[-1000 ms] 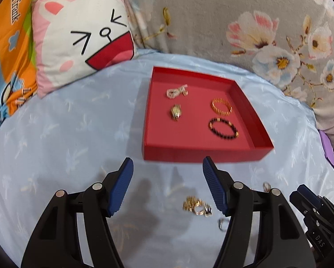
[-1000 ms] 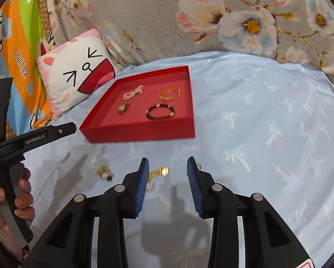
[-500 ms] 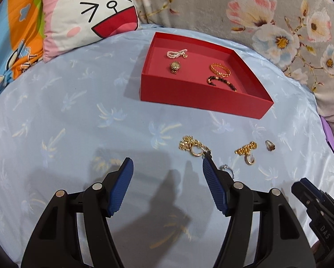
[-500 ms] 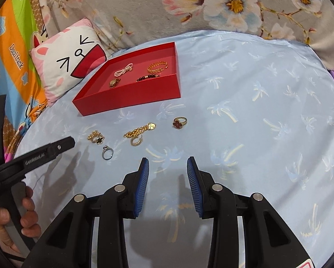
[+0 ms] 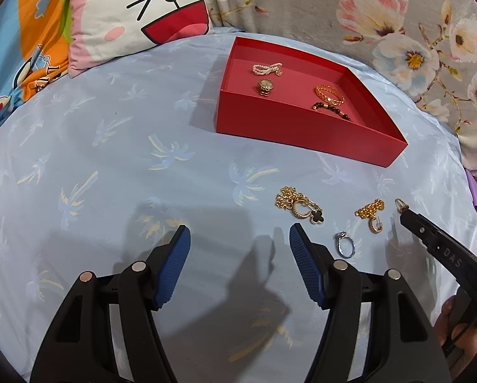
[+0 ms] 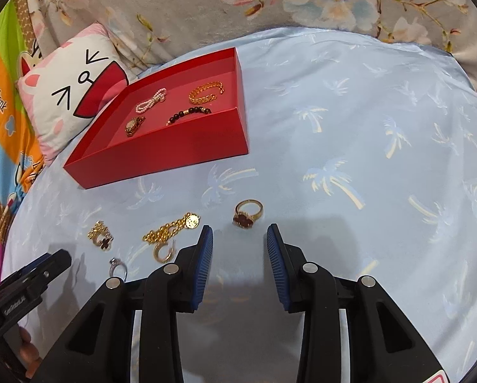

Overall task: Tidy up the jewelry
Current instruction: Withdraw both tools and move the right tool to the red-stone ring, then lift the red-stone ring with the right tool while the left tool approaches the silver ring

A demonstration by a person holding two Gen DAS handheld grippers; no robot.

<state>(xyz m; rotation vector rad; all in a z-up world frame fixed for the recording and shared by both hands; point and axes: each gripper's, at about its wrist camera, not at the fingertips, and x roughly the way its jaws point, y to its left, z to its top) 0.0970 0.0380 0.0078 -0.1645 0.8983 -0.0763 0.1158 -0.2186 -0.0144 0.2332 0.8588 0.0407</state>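
Observation:
A red tray (image 5: 302, 132) (image 6: 162, 150) holds a pearl bracelet (image 5: 265, 68), a gold watch (image 5: 265, 86), a gold bangle (image 5: 329, 94) and a black bead bracelet (image 5: 331, 110). On the blue sheet lie a gold chain with a black clover (image 5: 297, 206) (image 6: 100, 234), a gold chain with a hoop (image 5: 370, 215) (image 6: 170, 231), a silver ring (image 5: 345, 244) (image 6: 117, 266) and a red-stone gold ring (image 6: 248, 214). My left gripper (image 5: 240, 242) is open and empty, just left of the clover chain. My right gripper (image 6: 240, 236) is open and empty, with the red-stone ring just ahead of it.
A pink cat pillow (image 5: 136, 9) (image 6: 69, 92) lies behind and left of the tray. A grey floral blanket (image 5: 382, 16) runs along the back. A colourful cartoon cloth (image 5: 18, 38) is at the left. The blue sheet (image 6: 366, 159) extends to the right.
Both grippers have pulled back from the tray and dropped closer to the loose jewelry. The right gripper's jaws now stand wider apart. The left stays open.

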